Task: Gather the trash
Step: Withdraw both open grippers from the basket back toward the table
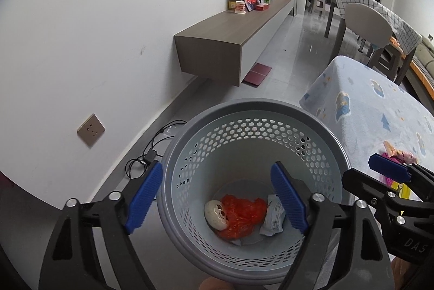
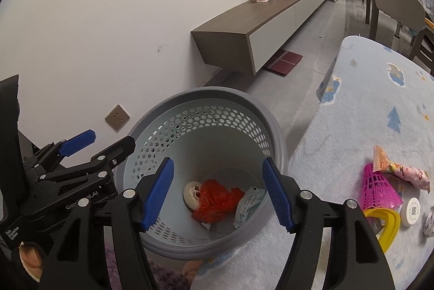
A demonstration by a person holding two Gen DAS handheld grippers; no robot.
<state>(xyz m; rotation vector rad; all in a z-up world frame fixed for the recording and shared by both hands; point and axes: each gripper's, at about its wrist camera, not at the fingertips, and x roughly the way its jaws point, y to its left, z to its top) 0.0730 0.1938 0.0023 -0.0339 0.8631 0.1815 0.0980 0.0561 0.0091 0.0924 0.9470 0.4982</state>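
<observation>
Left gripper [image 2: 104, 147] body reads "Data Acquisition System" and a partly hidden "Gen…t.AI" — right gripper [image 1: 364, 172] shows "DAS".

Basket [image 2: 173, 111] stands on floor, left of table [image 2: 352, 111], against its edge. In basket: crumpled bag [image 2: 217, 199], round lid [image 2: 191, 193] left of it, packet [image 2: 248, 204] right. On table: snack packet [image 2: 401, 170] behind shuttlecock [image 2: 377, 189]. Wall shelf [image 2: 257, 19] behind basket.

Perforated matt plastic basket [image 1: 252, 124] (grey rim); fluffy cloth tablecover [image 2: 360, 105].
</observation>
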